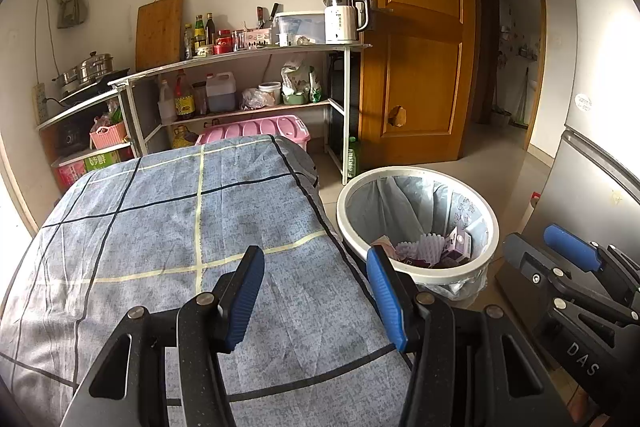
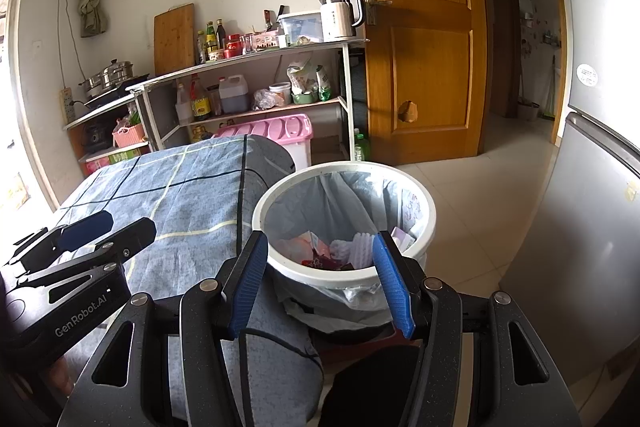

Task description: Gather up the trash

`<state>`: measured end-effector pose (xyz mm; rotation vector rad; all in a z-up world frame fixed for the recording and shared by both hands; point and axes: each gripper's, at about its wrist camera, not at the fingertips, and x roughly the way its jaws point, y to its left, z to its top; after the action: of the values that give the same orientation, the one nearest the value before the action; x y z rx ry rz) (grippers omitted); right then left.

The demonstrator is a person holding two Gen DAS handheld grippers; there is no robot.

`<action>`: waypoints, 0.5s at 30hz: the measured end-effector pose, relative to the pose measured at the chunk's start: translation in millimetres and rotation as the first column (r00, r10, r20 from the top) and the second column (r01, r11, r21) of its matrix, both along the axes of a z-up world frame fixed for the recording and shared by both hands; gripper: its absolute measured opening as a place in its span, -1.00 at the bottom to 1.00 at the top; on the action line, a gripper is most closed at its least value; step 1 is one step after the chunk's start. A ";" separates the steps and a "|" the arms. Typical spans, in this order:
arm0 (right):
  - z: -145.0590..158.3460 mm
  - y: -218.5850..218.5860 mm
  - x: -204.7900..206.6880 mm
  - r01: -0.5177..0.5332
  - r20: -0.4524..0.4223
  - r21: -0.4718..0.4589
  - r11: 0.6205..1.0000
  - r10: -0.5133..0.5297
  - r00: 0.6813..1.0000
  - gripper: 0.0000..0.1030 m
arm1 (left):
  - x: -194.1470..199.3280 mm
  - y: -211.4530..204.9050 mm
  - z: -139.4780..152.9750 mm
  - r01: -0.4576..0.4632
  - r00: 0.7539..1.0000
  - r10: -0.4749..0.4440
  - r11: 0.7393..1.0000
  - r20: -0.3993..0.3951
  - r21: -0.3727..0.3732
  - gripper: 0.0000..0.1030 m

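We have both grippers empty right now: left gripper (image 1: 316,291) has its jaws apart with nothing between the blue pads, hovering over the near end of the worktop (image 1: 160,227), which is draped in a blue-grey cloth with dark and pale yellow check lines; right gripper (image 2: 320,283) also has jaws apart, nothing clamped, pointed down toward the trash bin (image 2: 348,223). The bin is a round white bucket with a translucent liner bag, standing on the tiled floor (image 2: 472,211) just beside the worktop's right edge. The trash is already inside the bin: a white corrugated paper piece (image 2: 362,247), pink and red wrappers (image 2: 316,251), and from the left wrist view a purple-and-white small box (image 1: 460,245) against the far inner wall. We see no loose trash on the visible part of the cloth. Each gripper shows up in the other's camera: the right one at the right edge of the left wrist view, the left one at the lower left of the right wrist view, well apart from each other. Behind the worktop there's a metal shelf rack (image 1: 256,53) with bottles, a kettle (image 1: 344,17) on top, a pink storage crate (image 1: 256,131) underneath, and a wooden door (image 1: 416,27) to the right; a grey fridge (image 2: 592,187) sits on the right side
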<state>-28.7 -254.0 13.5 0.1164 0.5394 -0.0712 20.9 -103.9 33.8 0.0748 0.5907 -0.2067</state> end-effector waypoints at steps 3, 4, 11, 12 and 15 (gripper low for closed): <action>0.2 0.7 -0.8 0.001 0.000 0.001 1.000 -0.001 1.000 0.08 | 0.3 -0.8 0.0 -0.002 1.000 0.002 1.000 -0.001 0.003 0.03; 0.3 0.6 -0.2 0.000 -0.001 0.000 1.000 0.000 1.000 0.08 | -0.3 0.3 -0.4 -0.003 1.000 0.003 1.000 0.000 0.002 0.03; 0.2 0.5 0.2 0.001 0.000 0.001 1.000 -0.001 1.000 0.08 | -1.2 0.2 -0.3 -0.005 1.000 0.005 1.000 0.001 0.002 0.03; 0.3 0.7 0.0 0.001 0.000 -0.001 1.000 -0.001 1.000 0.08 | -1.3 -0.1 0.0 -0.005 1.000 0.005 1.000 0.001 0.001 0.03; -0.1 0.9 0.3 0.002 0.002 0.001 1.000 -0.002 1.000 0.08 | -1.2 0.2 -0.4 -0.004 1.000 0.004 1.000 0.001 0.002 0.03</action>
<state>-28.5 -253.1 13.4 0.1176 0.5378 -0.0726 19.8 -103.7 33.4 0.0756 0.5896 -0.2019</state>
